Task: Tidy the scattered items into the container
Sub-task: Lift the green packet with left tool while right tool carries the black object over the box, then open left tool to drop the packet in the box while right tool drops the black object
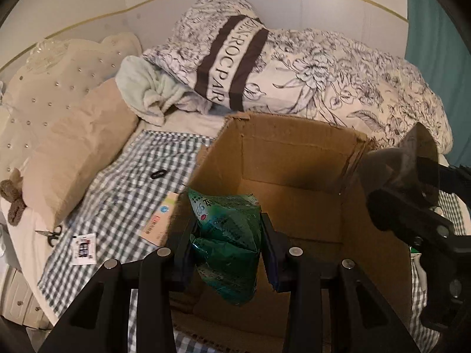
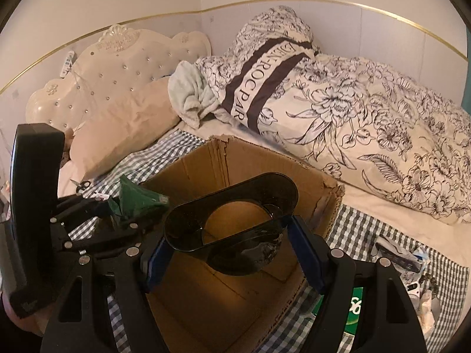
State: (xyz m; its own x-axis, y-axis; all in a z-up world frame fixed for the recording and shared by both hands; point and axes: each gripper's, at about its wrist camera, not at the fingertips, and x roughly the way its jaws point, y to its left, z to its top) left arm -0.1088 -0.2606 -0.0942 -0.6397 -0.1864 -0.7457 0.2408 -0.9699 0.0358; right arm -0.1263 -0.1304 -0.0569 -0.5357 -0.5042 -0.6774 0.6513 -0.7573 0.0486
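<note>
Clamped between the left gripper's [image 1: 225,244] jaws, a green packet [image 1: 226,247] is held above the near edge of the cardboard box [image 1: 294,158]. A dark plastic tray [image 2: 232,232] is gripped by the right gripper [image 2: 232,235] directly over the box's opening. Nothing can be seen on the box floor, so the tidying looks barely begun. Beyond and left of the left gripper, a pale carton [image 1: 160,223], a sachet [image 1: 84,248], scissors [image 1: 50,234] and a black ring [image 1: 159,173] are left on the checked sheet [image 1: 123,188].
</note>
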